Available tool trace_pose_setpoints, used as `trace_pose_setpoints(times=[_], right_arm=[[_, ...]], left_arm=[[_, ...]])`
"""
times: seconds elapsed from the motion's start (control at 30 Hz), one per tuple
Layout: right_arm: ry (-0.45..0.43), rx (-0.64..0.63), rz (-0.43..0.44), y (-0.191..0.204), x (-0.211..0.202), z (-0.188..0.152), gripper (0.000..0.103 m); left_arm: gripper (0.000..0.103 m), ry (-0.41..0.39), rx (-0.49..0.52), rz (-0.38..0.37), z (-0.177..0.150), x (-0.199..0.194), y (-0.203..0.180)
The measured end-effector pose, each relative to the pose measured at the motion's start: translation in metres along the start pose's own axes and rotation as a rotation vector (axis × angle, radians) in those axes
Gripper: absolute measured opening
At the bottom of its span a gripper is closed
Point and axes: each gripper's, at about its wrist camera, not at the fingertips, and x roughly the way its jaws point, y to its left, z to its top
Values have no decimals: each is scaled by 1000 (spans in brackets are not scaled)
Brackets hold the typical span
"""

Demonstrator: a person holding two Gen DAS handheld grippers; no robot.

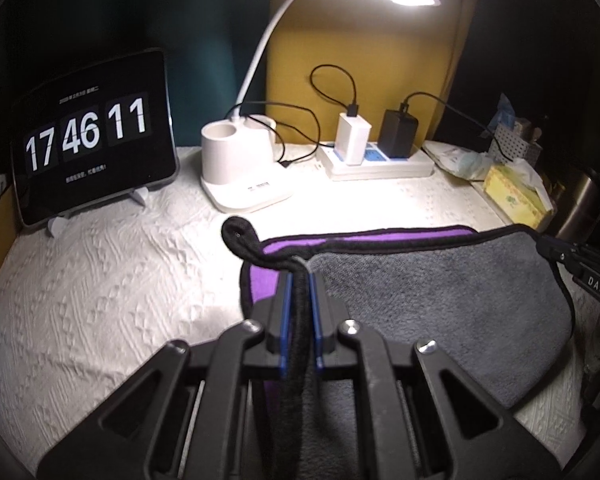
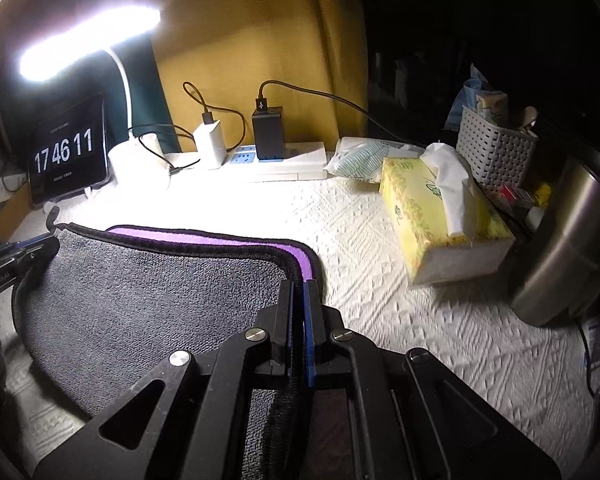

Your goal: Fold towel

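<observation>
We saw the towel (image 1: 440, 300) lying on the desk (image 1: 100, 280), in front of the lamp and the power strip. It was grey on the upper side and purple on the under side, with a black hem all around. It was folded over, so a purple strip showed along its far edge.

Our left tool (image 1: 300, 276) was pressed together on the black hem at the left corner of the towel, and a loop of hem curled up just beyond its tips. Our right tool (image 2: 299, 284) pinched the hem at the right corner in the same way. Both corners were a little lifted from the desk.

Behind the towel stood a white lamp (image 1: 236, 160) with a bright head, and just beside it a power strip (image 1: 380, 164) with a white charger (image 1: 354, 138) and a black charger (image 1: 398, 132) plugged in. At the far left a tablet (image 1: 92, 136) leaned on a stand and showed 17 46 11. On the right side lay a yellow tissue box (image 2: 440, 220), near a white basket (image 2: 496, 152) and a steel cup (image 2: 568, 240).
</observation>
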Motion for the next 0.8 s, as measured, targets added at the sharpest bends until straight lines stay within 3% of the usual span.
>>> trace_pose_setpoints(times=[0.8], right_arm=[[41,4,-5,-15,68,15,5]], left_arm=[[9,61,-4,-1,20,71,10]])
